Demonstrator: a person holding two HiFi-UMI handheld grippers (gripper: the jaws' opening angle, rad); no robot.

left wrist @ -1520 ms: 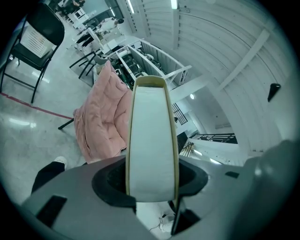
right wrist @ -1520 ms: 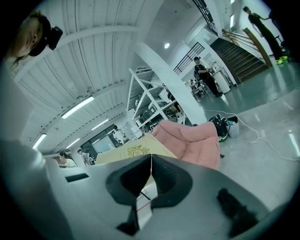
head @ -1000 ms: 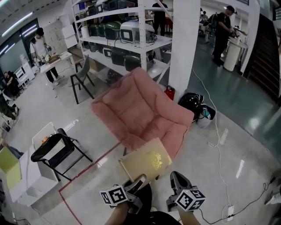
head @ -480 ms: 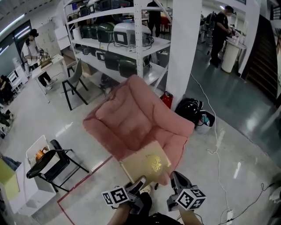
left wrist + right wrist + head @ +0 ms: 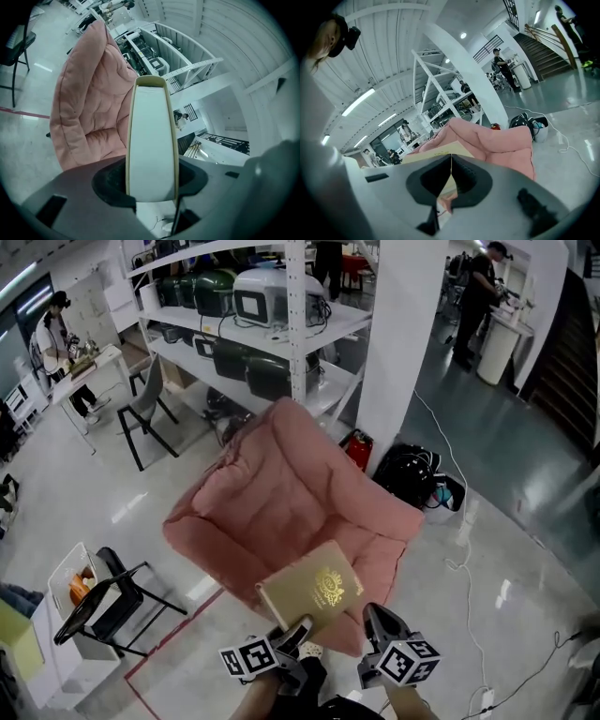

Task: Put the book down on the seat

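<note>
Carried closer, the tan gold-embossed book (image 5: 312,592) now hovers over the near seat edge of the pink padded armchair (image 5: 281,493). The left gripper (image 5: 298,632) has its fingers clamped on the book, and the right gripper (image 5: 372,617) has its fingers together just right of it. Set-down looks close.

Grey left gripper (image 5: 298,626), right gripper (image 5: 373,615); marker cubes (image 5: 251,657); apparently black jaws

No readable text, even on book (image 5: 309,596)

The book (image 5: 312,592) is pale tan with a golden emblem, and the seat (image 5: 281,493) is dusty pink. Cubes on the left gripper (image 5: 298,629) and right gripper (image 5: 373,617) show black-and-white squares. The grey floor (image 5: 525,521) has a red line (image 5: 173,638)
</note>
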